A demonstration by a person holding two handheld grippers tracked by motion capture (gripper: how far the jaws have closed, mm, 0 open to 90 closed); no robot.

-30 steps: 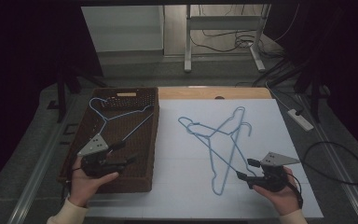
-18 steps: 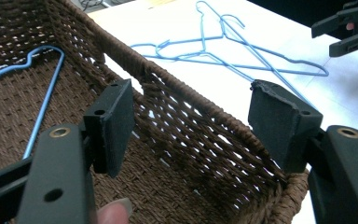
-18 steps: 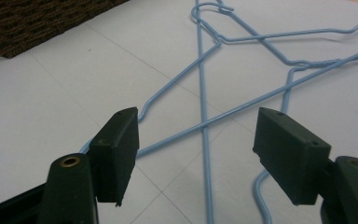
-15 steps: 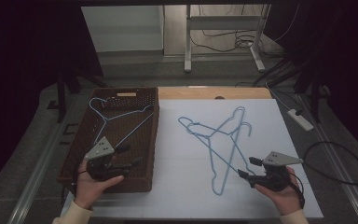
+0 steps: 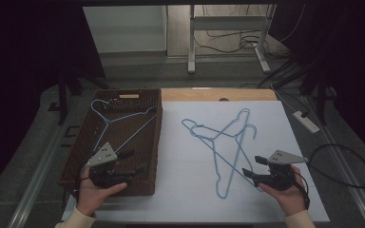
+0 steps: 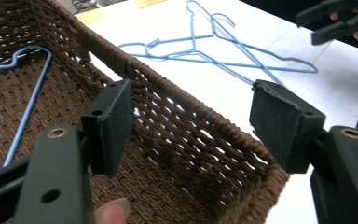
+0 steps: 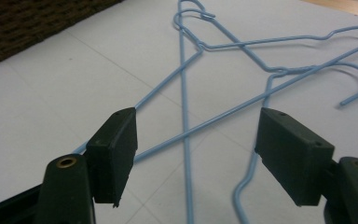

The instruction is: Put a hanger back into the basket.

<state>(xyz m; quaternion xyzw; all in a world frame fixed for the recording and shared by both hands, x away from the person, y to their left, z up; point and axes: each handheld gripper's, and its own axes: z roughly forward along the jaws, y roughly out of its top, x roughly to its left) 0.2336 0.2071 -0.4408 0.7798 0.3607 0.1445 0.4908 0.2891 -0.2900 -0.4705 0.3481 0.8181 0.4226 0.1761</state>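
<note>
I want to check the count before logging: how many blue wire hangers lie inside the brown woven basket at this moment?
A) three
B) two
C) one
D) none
C: the high view shows a single blue hanger lying in the basket, while the other hangers lie crossed on the white table surface to its right, outside it.

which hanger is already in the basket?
The lone blue hanger lying inside the brown wicker basket, hook toward the far left corner. The other hangers lie crossed over each other on the white table, right of the basket.
</note>
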